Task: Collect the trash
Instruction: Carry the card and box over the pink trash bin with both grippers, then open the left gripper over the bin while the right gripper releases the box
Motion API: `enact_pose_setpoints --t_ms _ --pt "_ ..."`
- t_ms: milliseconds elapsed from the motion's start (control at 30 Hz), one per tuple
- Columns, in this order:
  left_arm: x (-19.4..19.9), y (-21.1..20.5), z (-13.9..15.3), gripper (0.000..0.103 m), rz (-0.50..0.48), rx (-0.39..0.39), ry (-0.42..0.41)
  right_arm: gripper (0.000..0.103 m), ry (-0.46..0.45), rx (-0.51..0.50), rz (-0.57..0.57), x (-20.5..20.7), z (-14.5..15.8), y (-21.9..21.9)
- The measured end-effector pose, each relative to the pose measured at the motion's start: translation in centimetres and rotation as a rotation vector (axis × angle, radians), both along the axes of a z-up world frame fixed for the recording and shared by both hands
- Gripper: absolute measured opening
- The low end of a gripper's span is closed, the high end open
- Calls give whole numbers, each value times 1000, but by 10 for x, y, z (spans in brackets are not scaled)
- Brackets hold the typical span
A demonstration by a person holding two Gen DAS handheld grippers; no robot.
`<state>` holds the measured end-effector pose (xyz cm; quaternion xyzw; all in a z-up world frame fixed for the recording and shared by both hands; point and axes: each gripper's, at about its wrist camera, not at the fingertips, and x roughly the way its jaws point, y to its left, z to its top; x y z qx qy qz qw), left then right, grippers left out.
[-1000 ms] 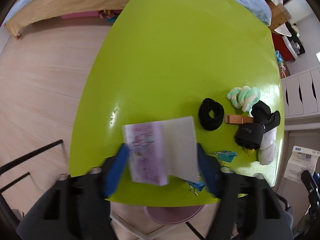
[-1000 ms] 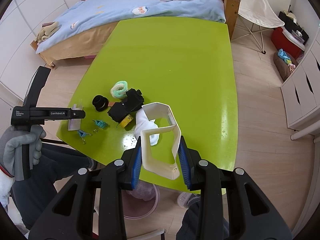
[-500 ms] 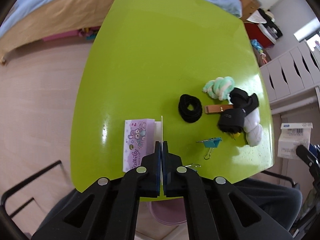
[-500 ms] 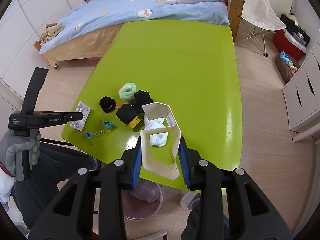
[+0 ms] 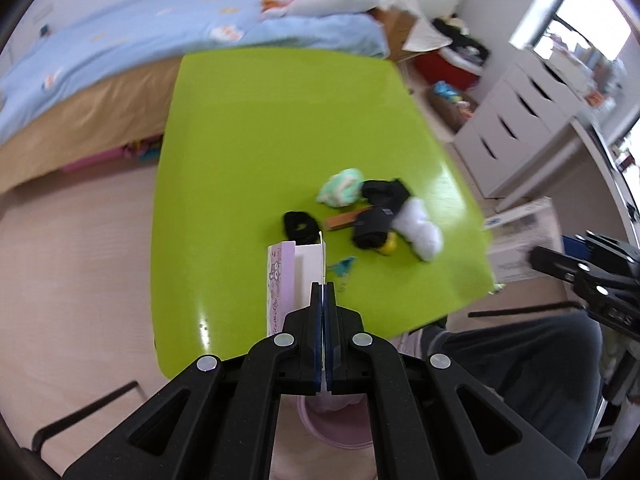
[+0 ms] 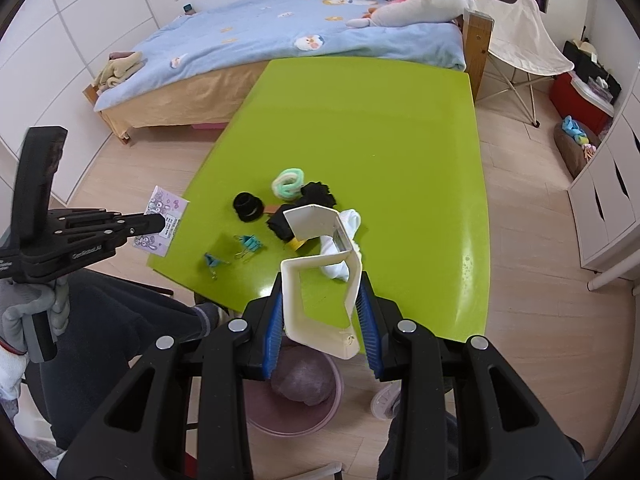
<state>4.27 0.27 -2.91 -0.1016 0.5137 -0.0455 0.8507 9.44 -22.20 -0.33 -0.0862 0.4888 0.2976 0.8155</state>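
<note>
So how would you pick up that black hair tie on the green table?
Grip the black hair tie across its ring, one finger in the centre hole and one outside, coming straight down from above. It lies flat on the green table, so no side edge sticks up. Its left side looks clearest; a brown strip and dark cloth crowd its right.

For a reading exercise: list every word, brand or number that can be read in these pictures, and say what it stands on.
"GenRobot.AI": on the side of the left gripper.
Purple cartoon card: print too small to read.
White carton beside the green table: blue label blurred.
Folded white box: no text.
</note>
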Motion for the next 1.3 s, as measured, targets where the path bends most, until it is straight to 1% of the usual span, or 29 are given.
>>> enact_pose_setpoints --t_ms 67,167,400,700,867,1000,1067,1100,1133,1167,1233,1267,1300 --pt "-9 -5 7 0 -29 -9 -26 34 -2 6 6 -8 2 -1" --pt "-26 -19 18 0 -78 2 -70 34 -7 8 12 -18 4 -1" --pt "-48 -34 28 0 -145 10 -115 34 -12 23 20 -45 8 -6" --pt "-70 -63 15 0 -244 7 -99 34 3 26 11 -71 6 -20" --pt "-78 -78 11 0 -292 2 -90 34 14 29 3 -76 2 -26" --pt "-80 -83 10 0 -310 -6 -84 34 21 33 2 -79 0 -29" --pt "-80 -84 9 9 -318 -19 -79 34 23 36 1 -79 -1 -30" --pt "-80 -84 8 12 -318 -23 -76 34 24 37 1 -79 -1 -31" --pt "-79 -84 7 26 -316 -24 -74 34 26 39 1 -79 -2 -31" --pt "-79 -82 5 47 -309 -28 -72 34 27 39 1 -79 -2 -31" --pt "-79 -81 4 57 -295 -34 -71 34 28 41 1 -79 -2 -30" --pt "-78 -79 3 75 -286 -25 -70 34 28 41 1 -79 -3 -30" --pt "-79 -76 3 83 -270 -22 -80 34 28 41 2 -80 -3 -30"
